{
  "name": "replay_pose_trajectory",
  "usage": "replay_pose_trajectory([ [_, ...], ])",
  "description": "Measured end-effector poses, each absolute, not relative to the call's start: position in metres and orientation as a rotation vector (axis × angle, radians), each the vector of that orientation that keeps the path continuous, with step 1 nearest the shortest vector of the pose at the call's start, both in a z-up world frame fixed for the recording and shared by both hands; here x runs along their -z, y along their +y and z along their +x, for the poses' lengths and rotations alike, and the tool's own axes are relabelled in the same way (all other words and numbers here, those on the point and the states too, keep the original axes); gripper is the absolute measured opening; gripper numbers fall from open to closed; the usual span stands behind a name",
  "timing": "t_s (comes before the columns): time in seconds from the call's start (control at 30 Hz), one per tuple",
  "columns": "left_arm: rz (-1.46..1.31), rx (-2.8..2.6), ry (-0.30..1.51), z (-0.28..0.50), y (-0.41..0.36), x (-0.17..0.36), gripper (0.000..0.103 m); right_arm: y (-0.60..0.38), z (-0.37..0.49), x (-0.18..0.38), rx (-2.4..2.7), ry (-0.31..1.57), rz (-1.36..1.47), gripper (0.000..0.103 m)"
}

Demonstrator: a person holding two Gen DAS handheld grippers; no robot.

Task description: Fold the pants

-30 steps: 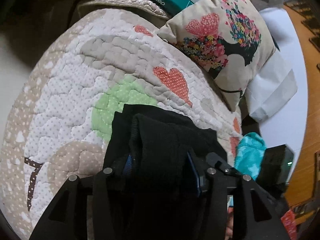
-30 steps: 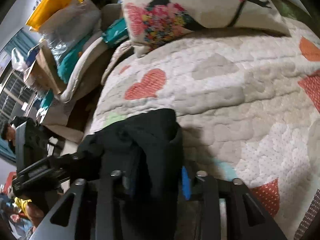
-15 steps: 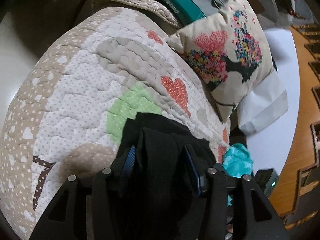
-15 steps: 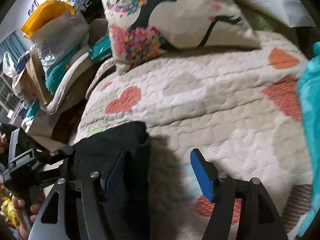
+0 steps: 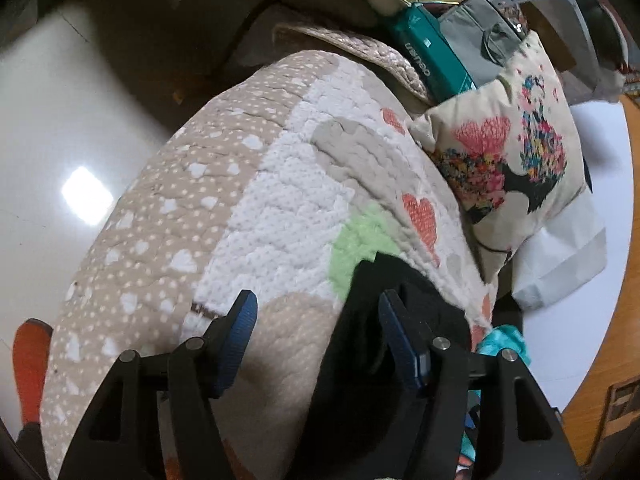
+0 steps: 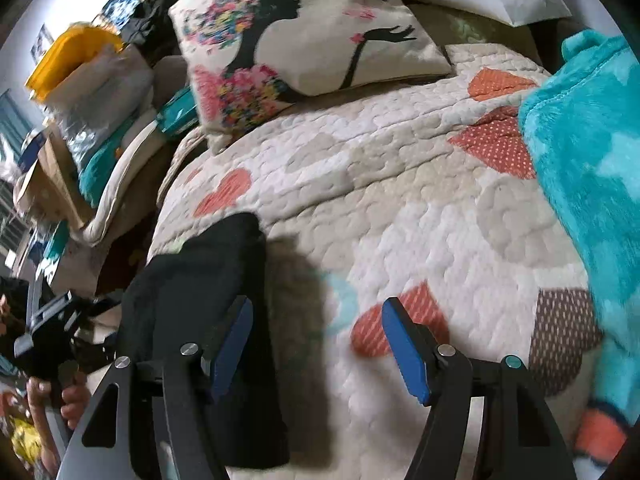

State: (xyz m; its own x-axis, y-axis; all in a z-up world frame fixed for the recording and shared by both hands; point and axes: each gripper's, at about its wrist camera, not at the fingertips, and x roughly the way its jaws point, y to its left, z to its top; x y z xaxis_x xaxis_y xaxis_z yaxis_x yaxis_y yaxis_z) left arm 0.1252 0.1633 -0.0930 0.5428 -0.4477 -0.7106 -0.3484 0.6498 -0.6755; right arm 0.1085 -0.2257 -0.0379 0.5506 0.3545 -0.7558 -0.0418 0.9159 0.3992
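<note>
Both grippers (image 5: 314, 320) (image 6: 316, 324) now off the black pants (image 6: 208, 264), left jaws opening, right spread; turquoise blanket (image 6: 588, 168) only right-view.

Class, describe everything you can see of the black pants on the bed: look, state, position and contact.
The black pants are plain dark, soft-looking fabric, folded into a compact, roughly rectangular bundle with layered edges. They lie flat on the quilted heart-patterned bedspread, near its edge, below the printed pillow. Neither gripper clamps them: the right gripper stands open beside them, and the left gripper is opening, one finger overlapping the fabric.
</note>
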Motion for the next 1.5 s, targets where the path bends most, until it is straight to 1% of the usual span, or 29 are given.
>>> replay_pose_trajectory([
  [0.17,-0.889,0.149,1.035,0.112,0.148,0.093,0.062,-0.208,0.091,0.041,-0.287,0.986,0.303,0.072],
  [0.37,-0.980,0.299,1.010,0.114,0.130,0.106,0.070,-0.197,0.112,0.048,-0.360,0.994,0.357,0.072],
  [0.43,-0.938,0.309,1.018,0.118,0.119,0.110,0.073,-0.194,0.123,0.055,-0.389,1.007,0.399,0.073],
  [0.5,-0.841,0.308,1.012,0.120,0.105,0.106,0.076,-0.188,0.134,0.066,-0.429,1.033,0.433,0.073],
  [0.57,-0.713,0.292,1.021,0.122,0.088,0.098,0.076,-0.181,0.140,0.075,-0.454,1.049,0.444,0.073],
  [0.6,-0.671,0.289,1.022,0.122,0.083,0.095,0.070,-0.179,0.141,0.077,-0.463,1.054,0.448,0.070],
  [0.63,-0.645,0.300,1.023,0.123,0.078,0.094,0.042,-0.178,0.142,0.078,-0.479,1.056,0.456,0.064],
  [0.67,-0.633,0.312,1.043,0.125,0.073,0.094,0.039,-0.175,0.143,0.077,-0.503,1.057,0.471,0.053],
  [0.77,-0.632,0.313,1.036,0.129,0.071,0.088,0.035,-0.169,0.143,0.066,-0.513,1.045,0.430,0.041],
  [0.87,-0.650,0.325,1.007,0.136,0.072,0.075,0.035,-0.166,0.145,0.050,-0.510,0.999,0.389,0.038],
  [1.0,-0.659,0.331,0.983,0.152,0.073,0.065,0.035,-0.166,0.158,0.037,-0.513,0.961,0.376,0.038],
  [1.17,-0.637,0.303,1.012,0.165,0.070,0.075,0.038,-0.170,0.171,0.046,-0.501,0.970,0.365,0.038],
  [1.23,-0.635,0.281,1.022,0.167,0.072,0.079,0.047,-0.170,0.173,0.052,-0.490,0.978,0.363,0.038],
  [1.27,-0.645,0.280,1.023,0.168,0.075,0.080,0.049,-0.171,0.173,0.055,-0.481,0.980,0.367,0.040],
  [1.3,-0.667,0.277,1.028,0.169,0.079,0.083,0.055,-0.172,0.174,0.056,-0.474,0.980,0.371,0.044],
  [1.33,-0.697,0.266,1.031,0.169,0.086,0.085,0.061,-0.174,0.174,0.056,-0.462,0.979,0.370,0.046],
  [1.37,-0.725,0.267,1.033,0.169,0.091,0.087,0.062,-0.177,0.174,0.056,-0.440,0.975,0.365,0.050],
  [1.4,-0.777,0.277,1.034,0.169,0.100,0.091,0.063,-0.181,0.173,0.055,-0.423,0.969,0.365,0.057],
  [1.47,-0.867,0.293,1.039,0.168,0.113,0.097,0.063,-0.192,0.171,0.053,-0.392,0.959,0.379,0.062],
  [1.5,-0.892,0.288,1.036,0.167,0.118,0.098,0.063,-0.196,0.170,0.052,-0.380,0.956,0.382,0.063],
])
